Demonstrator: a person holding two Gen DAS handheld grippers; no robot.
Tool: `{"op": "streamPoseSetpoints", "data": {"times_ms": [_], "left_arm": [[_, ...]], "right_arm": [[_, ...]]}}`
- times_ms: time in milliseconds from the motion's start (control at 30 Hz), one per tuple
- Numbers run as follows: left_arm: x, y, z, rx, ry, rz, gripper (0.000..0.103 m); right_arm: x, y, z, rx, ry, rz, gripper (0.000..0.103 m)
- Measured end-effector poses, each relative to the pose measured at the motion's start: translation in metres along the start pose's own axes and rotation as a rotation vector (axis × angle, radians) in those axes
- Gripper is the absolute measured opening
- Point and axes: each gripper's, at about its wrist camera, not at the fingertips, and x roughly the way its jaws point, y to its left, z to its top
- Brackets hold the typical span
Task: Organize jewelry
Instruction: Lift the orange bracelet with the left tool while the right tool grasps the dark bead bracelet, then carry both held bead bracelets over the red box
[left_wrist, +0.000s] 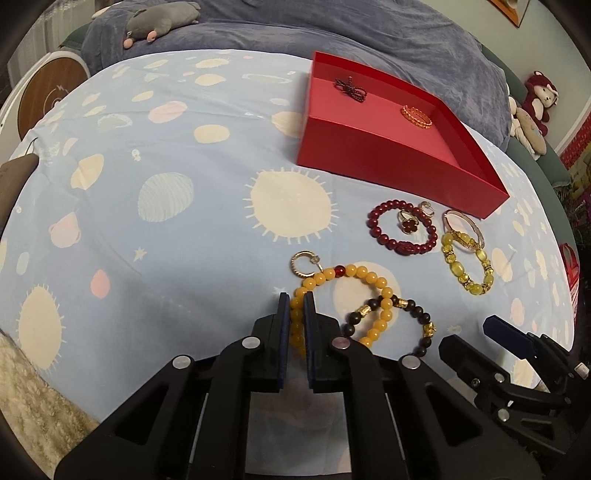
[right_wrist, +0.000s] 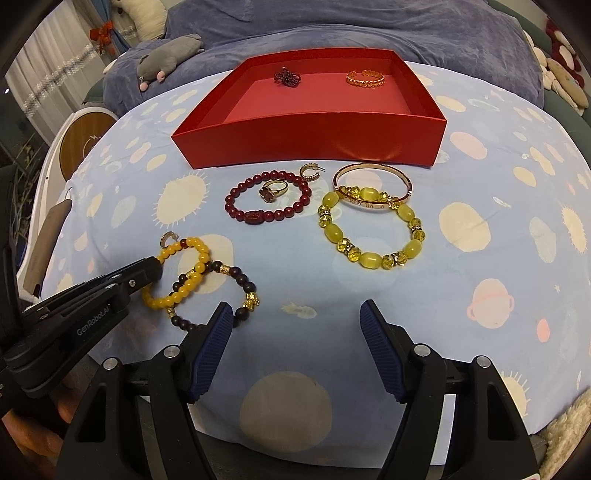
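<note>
— Nearby, what does the left gripper (left_wrist: 296, 301) hold?
— Its jaws are clamped on the amber bead bracelet (left_wrist: 354, 295), which lies on the bedsheet (left_wrist: 166, 240) and overlaps the dark bead bracelet (left_wrist: 402, 317). Its arm reads "GenRobot.AI".
— And the right gripper (right_wrist: 297, 317)?
— Jaws apart, nothing between them. Farther off, the red box (right_wrist: 314, 136) holds a gold ring (right_wrist: 365, 78) near its far edge.

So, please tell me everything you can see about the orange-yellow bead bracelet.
The orange-yellow bead bracelet is a loop of round, glossy, amber-like beads with one dark red bead. It lies flat on the blue patterned sheet, in front of the red box. The left gripper is shut on its left side. The dark bead bracelet overlaps it, and a gold hoop earring lies at its top edge.
</note>
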Motion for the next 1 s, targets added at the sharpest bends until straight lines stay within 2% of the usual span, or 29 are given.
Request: {"op": "streamPoseSetpoints", "data": {"times_ms": [267, 500, 600, 667, 733, 1000], "left_arm": [[-0.004, 0.013, -0.005, -0.024, -0.003, 0.007, 0.007], [-0.006, 0.013, -0.007, -0.024, -0.007, 0.003, 0.007], [-0.006, 0.013, -0.007, -0.017, -0.010, 0.006, 0.007], [-0.006, 0.013, -0.007, -0.019, -0.010, 0.004, 0.007], [-0.006, 0.012, -0.006, -0.020, -0.006, -0.004, 0.007], [-0.012, 0.001, -0.007, -0.001, 0.001, -0.031, 0.007]], "right_arm": [[0.016, 0.019, 0.008, -0.047, 0.014, 0.007, 0.050], [0.020, 0.028, 0.009, -0.111, -0.004, -0.046, 0.038], [0.019, 0.030, 0.006, -0.145, -0.014, -0.062, 0.026], [0.018, 0.028, 0.004, -0.151, -0.010, -0.056, 0.013], [0.015, 0.025, 0.003, -0.143, 0.000, -0.047, 0.009], [-0.004, 0.003, -0.005, -0.064, 0.000, -0.039, 0.008]]}}
